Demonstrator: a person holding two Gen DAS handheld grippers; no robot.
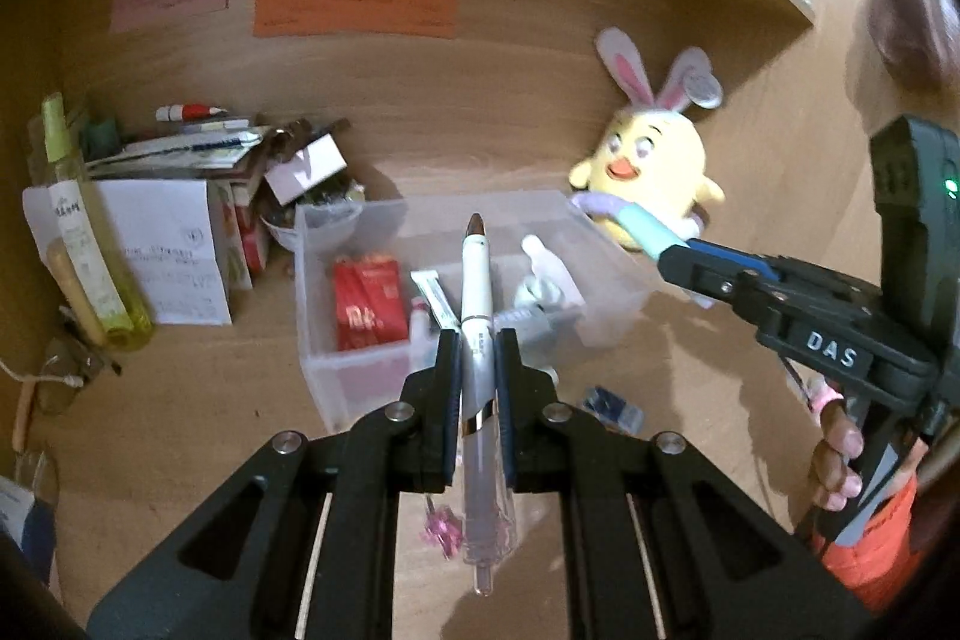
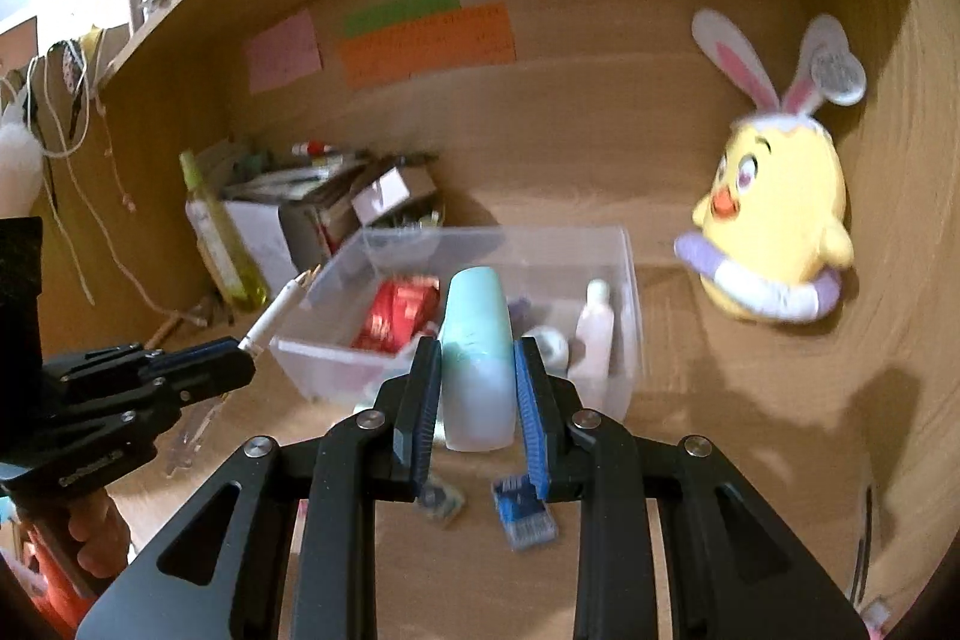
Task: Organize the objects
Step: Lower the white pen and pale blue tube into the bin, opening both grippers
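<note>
In the left wrist view, the left gripper [image 1: 477,340] pinches one white pen [image 1: 477,298] by its barrel, tip pointing over one clear plastic bin [image 1: 354,358] on the wooden desk [image 1: 210,400]. The bin holds red packets [image 1: 369,301], a small tube [image 1: 435,298] and a pale bottle [image 1: 543,274]. Three paper notes [image 1: 354,7], pink, green and orange, hang on the back wall, their writing too blurred to read. The right gripper [image 1: 675,261], marked "DAS", holds a mint tube [image 1: 642,226] before one yellow chick plush [image 1: 651,160]. In the right wrist view, the right gripper [image 2: 477,346] clamps that mint tube [image 2: 477,340] over the bin [image 2: 624,280], and a blue packet [image 2: 525,517] lies on the desk below.
</note>
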